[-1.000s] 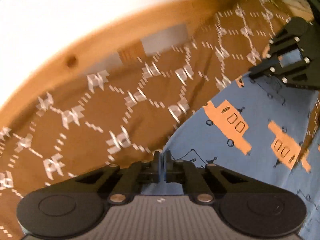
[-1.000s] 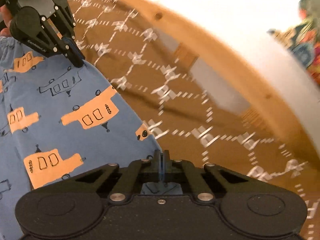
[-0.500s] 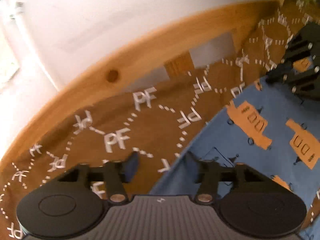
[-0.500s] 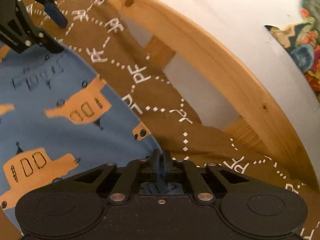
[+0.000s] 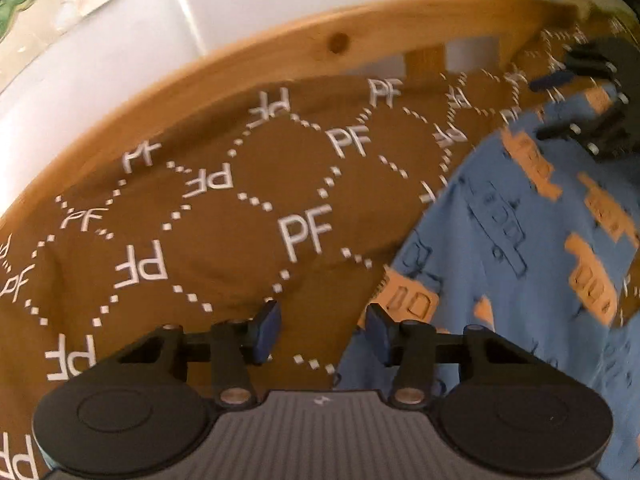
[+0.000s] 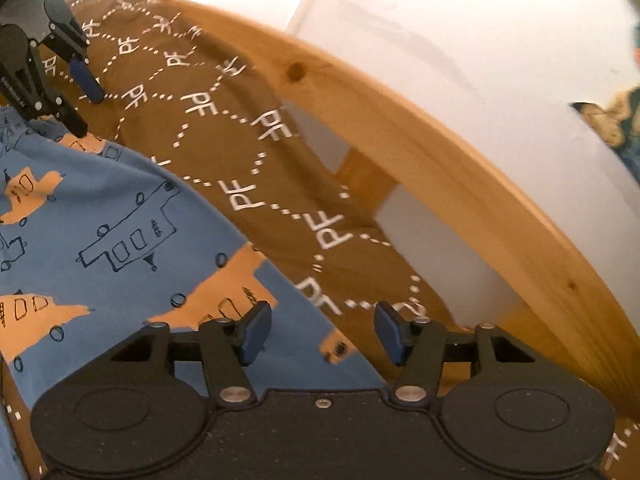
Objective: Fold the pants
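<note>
pants (image 6: 100, 240), blue with orange truck prints, are lying flat on the brown pf-print bedspread (image 5: 224, 216) by the wooden bed frame (image 6: 460, 184). left gripper (image 5: 322, 328) has just been closing a bit but is sitting about half open over the edge, nothing in it. right gripper (image 6: 320, 330) has just been opening, pads off the cloth, holding nothing. i'm guessing a fold just got laid down, so i'd be lifting clear without snagging, then regrabbing both corners evenly for the next fold.
</note>
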{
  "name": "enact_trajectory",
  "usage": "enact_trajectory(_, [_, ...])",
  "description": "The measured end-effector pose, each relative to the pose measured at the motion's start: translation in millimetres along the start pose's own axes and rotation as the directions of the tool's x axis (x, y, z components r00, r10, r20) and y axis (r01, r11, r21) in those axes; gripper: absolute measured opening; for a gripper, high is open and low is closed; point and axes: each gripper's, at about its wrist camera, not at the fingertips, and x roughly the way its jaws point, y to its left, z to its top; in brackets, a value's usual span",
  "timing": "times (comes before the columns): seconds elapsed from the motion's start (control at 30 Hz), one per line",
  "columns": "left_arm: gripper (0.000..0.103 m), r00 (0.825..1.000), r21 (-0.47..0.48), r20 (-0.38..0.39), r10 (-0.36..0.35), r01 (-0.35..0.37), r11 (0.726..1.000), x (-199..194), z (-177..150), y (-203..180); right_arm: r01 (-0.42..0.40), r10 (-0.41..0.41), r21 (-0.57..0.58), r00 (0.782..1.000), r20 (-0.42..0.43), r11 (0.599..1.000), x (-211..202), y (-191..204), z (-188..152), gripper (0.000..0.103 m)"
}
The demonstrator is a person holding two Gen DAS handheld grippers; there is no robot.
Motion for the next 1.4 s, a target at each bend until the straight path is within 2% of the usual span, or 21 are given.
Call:
enact_trajectory(0.13, [0.055, 0.997, 0.036, -0.069, -0.031, 0.033, 0.999, 9, 9, -14, -0.034, 0.034, -0.014, 0.999, -0.021, 0.999, 19, 10, 6, 0.057])
enact_trajectory(0.2, [0.052, 0.995, 0.083, -0.103, -0.004, 0.013, 0.996, 17, 10, -26, -0.040, 0.039, -0.016, 0.999, -0.036, 0.999, 28, 14, 10, 0.054])
enact_trajectory(0.23, [0.045, 0.994, 0.108, -0.110, 0.008, 0.004, 0.994, 18, 11, -32, -0.043, 0.042, -0.013, 0.998, -0.051, 0.999, 33, 15, 10, 0.046])
enact_trajectory(0.27, [0.016, 0.993, 0.118, -0.116, -0.001, 0.015, 0.993, 20, 11, -36, -0.050, 0.050, -0.006, 0.997, -0.060, 0.999, 35, 15, 10, 0.037])
enact_trajectory(0.3, [0.000, 0.992, 0.114, -0.123, -0.015, 0.030, 0.993, 20, 11, -38, -0.065, 0.065, 0.005, 0.996, -0.064, 0.998, 36, 15, 11, 0.008])
enact_trajectory(0.33, [0.001, 0.993, 0.095, -0.116, -0.017, 0.028, 0.995, 19, 11, -39, -0.072, 0.073, 0.017, 0.995, -0.064, 0.997, 35, 16, 10, 0.000])
enact_trajectory(0.4, [0.000, 0.996, 0.073, -0.087, -0.007, 0.013, 0.997, 15, 11, -40, -0.054, 0.054, 0.011, 0.997, -0.046, 0.998, 28, 21, 10, 0.000])
enact_trajectory(0.5, [0.000, 0.999, 0.057, -0.016, 0.047, -0.046, 0.997, -2, 8, -38, -0.009, 0.009, 0.013, 1.000, 0.010, 1.000, 7, 29, 8, 0.000])
enact_trajectory(0.7, [0.000, 0.983, 0.026, 0.120, 0.137, -0.141, 0.990, -40, 5, -37, 0.060, -0.060, 0.000, 0.992, 0.111, 0.998, -48, 48, 7, 0.000])
enact_trajectory(0.83, [0.000, 0.958, 0.032, 0.203, 0.202, -0.213, 0.977, -73, -8, -44, 0.105, -0.100, -0.018, 0.982, 0.162, 0.994, -85, 63, 6, 0.000])
enact_trajectory(0.97, [0.000, 0.931, 0.006, 0.289, 0.221, -0.233, 0.972, -105, -32, -60, 0.125, -0.121, -0.004, 0.969, 0.216, 0.992, -129, 83, -3, 0.000])
enact_trajectory(1.07, [0.000, 0.904, 0.002, 0.356, 0.239, -0.256, 0.967, -132, -59, -78, 0.125, -0.121, -0.002, 0.961, 0.248, 0.992, -164, 109, -18, 0.000])
enact_trajectory(1.13, [0.000, 0.894, 0.024, 0.382, 0.236, -0.264, 0.964, -147, -78, -94, 0.123, -0.117, -0.008, 0.958, 0.261, 0.992, -190, 131, -32, 0.000])
enact_trajectory(1.2, [0.000, 0.885, 0.096, 0.405, 0.228, -0.289, 0.952, -160, -104, -114, 0.105, -0.103, 0.004, 0.962, 0.251, 0.994, -209, 150, -46, 0.000])
enact_trajectory(1.3, [0.000, 0.888, 0.190, 0.410, 0.209, -0.307, 0.933, -167, -137, -138, 0.083, -0.086, 0.024, 0.971, 0.221, 0.996, -232, 185, -70, 0.000])
enact_trajectory(1.4, [0.000, 0.903, 0.241, 0.389, 0.184, -0.292, 0.925, -164, -165, -158, 0.063, -0.070, 0.046, 0.983, 0.172, 0.997, -241, 221, -94, 0.000])
